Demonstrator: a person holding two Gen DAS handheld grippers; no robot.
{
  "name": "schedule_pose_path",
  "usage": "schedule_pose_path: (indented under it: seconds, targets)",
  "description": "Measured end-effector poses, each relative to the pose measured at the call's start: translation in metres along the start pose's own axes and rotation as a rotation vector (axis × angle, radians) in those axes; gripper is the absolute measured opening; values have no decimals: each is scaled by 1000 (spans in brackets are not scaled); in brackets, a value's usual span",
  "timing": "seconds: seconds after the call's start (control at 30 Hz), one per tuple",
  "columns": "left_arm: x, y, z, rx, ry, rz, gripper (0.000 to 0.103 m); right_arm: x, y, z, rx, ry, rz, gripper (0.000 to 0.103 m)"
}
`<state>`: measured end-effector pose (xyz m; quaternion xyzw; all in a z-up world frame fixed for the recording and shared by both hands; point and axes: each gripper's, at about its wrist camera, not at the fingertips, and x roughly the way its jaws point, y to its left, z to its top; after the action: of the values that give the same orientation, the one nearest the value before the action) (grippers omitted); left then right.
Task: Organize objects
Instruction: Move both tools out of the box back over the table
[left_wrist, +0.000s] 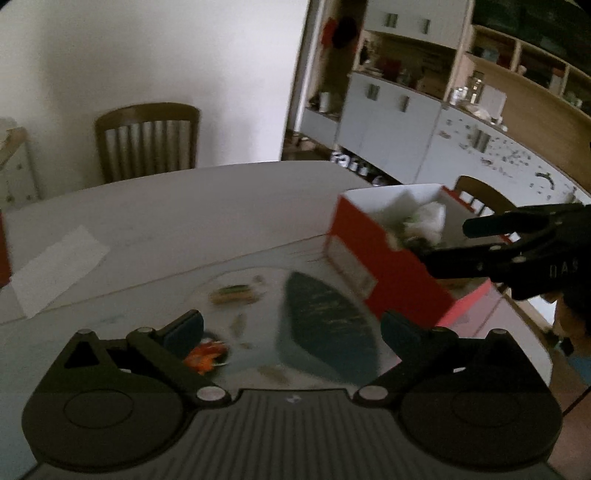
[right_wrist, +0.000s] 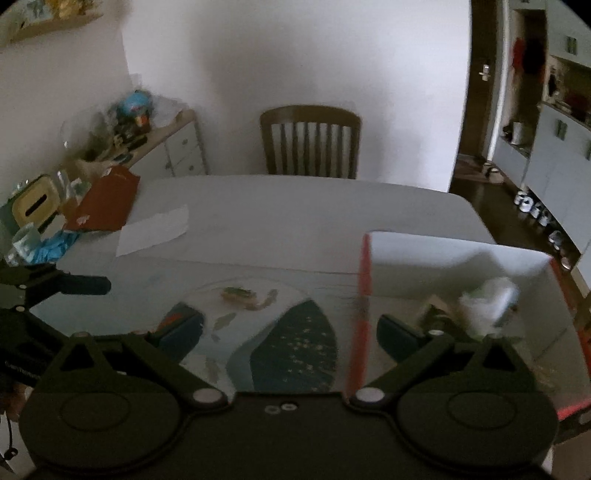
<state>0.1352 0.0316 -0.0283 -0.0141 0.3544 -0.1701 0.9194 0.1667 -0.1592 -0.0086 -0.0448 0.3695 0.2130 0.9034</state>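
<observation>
A red cardboard box (left_wrist: 384, 280) with a white inside stands on the table at the right. It holds a white crumpled object (left_wrist: 428, 219), which also shows in the right wrist view (right_wrist: 487, 306). My left gripper (left_wrist: 291, 332) is open and empty above the patterned mat (left_wrist: 325, 325). A small orange object (left_wrist: 207, 356) lies by its left finger. My right gripper (right_wrist: 291, 332) is open and empty, straddling the box's left wall (right_wrist: 362, 314). In the left wrist view it (left_wrist: 458, 240) reaches over the box from the right.
A white paper sheet (right_wrist: 153, 230) lies on the table's left part. A wooden chair (right_wrist: 310, 142) stands at the far side. A cluttered sideboard (right_wrist: 110, 147) stands at the left, with a red lid (right_wrist: 105, 205) and blue cloth (right_wrist: 55, 247) by the table's edge.
</observation>
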Motion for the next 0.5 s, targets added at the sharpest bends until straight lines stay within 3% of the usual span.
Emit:
schedule_pose_path:
  seconds: [0.17,0.5]
  targets:
    - [1,25,-13,2,-9,56,103,27,22,8,-54,39,15,102]
    - [39,58,-40,0,48,100,103,87,45,16,-133,104,14,100]
